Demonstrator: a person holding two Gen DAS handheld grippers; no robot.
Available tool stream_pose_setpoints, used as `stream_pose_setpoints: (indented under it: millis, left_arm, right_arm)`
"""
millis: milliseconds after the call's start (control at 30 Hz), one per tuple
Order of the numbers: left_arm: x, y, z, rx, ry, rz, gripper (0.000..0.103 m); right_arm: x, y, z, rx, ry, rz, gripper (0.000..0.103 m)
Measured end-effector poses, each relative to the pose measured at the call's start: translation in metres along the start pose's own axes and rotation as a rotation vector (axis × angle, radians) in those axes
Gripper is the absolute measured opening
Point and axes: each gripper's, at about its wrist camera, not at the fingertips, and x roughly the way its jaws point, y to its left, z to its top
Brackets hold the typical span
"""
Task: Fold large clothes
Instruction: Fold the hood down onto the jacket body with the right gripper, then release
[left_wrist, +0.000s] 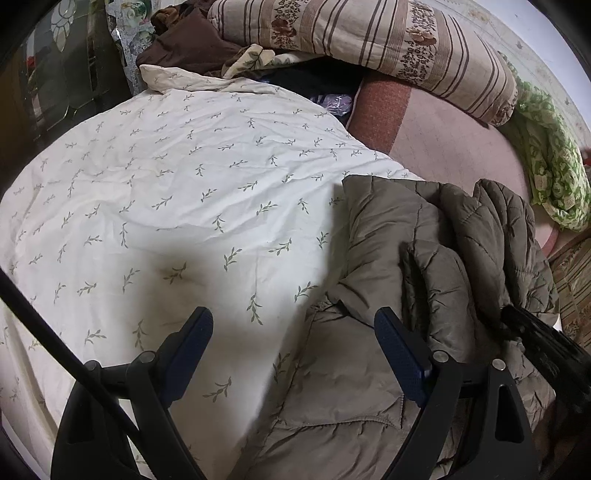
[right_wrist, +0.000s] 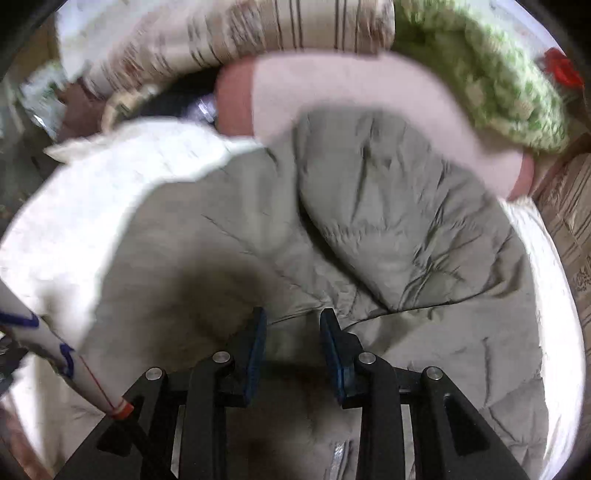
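An olive-grey quilted puffer jacket (left_wrist: 436, 258) lies crumpled on a cream, leaf-printed bedsheet (left_wrist: 166, 177), at the right and lower right of the left wrist view. My left gripper (left_wrist: 295, 321) is open wide and empty, hovering over the jacket's left edge and the sheet. The right wrist view is motion-blurred; the jacket (right_wrist: 332, 221) fills its centre. My right gripper (right_wrist: 293, 321) hovers just above the jacket, its jaws partly open with a narrow gap and nothing between them. Its black body shows at the right edge of the left wrist view (left_wrist: 546, 339).
A striped floral pillow (left_wrist: 369, 40) and brown cloth (left_wrist: 192, 40) lie at the bed's head. A pink blanket (left_wrist: 443, 140) and a green patterned cloth (left_wrist: 550, 162) lie to the right. A dark cabinet (left_wrist: 55, 74) stands at the left. A black cable (left_wrist: 66, 354) crosses the lower left.
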Motion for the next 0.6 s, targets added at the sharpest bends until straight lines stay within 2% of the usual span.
stream_pose_setpoints:
  millis: [33, 100, 200, 233, 333, 400, 433, 500, 600]
  left_arm:
    - [0.0, 0.001, 0.001, -0.005, -0.004, 0.006, 0.089]
    - [0.0, 0.004, 0.001, -0.017, -0.004, 0.015, 0.089]
    - [0.0, 0.009, 0.0, -0.038, 0.005, 0.016, 0.089]
    - [0.0, 0.009, 0.0, -0.04, 0.005, 0.016, 0.088]
    - [-0.001, 0.002, -0.001, -0.017, -0.01, 0.017, 0.088]
    - [0.0, -0.005, -0.003, 0.007, -0.011, 0.012, 0.089]
    - [0.002, -0.009, -0.004, 0.018, -0.008, -0.002, 0.088]
    - [0.005, -0.019, -0.007, 0.04, -0.008, -0.03, 0.088]
    - [0.013, -0.039, -0.012, 0.104, -0.014, -0.045, 0.089]
  right_arm:
    - [-0.006, 0.003, -0.003, -0.007, -0.004, 0.027, 0.034]
    - [0.001, 0.014, -0.011, -0.024, 0.035, 0.087, 0.043]
    - [0.036, 0.028, -0.022, -0.03, 0.112, 0.075, 0.046]
    - [0.045, 0.029, -0.025, -0.02, 0.114, 0.062, 0.046]
    - [0.036, 0.032, -0.02, -0.023, 0.087, 0.046, 0.047]
    - [0.009, 0.024, -0.019, -0.028, 0.036, 0.118, 0.047]
    - [-0.005, 0.018, -0.019, -0.03, 0.006, 0.122, 0.047]
    - [-0.027, 0.001, -0.017, -0.023, -0.052, 0.088, 0.055]
    - [-0.03, -0.04, -0.012, 0.052, -0.079, -0.006, 0.058]
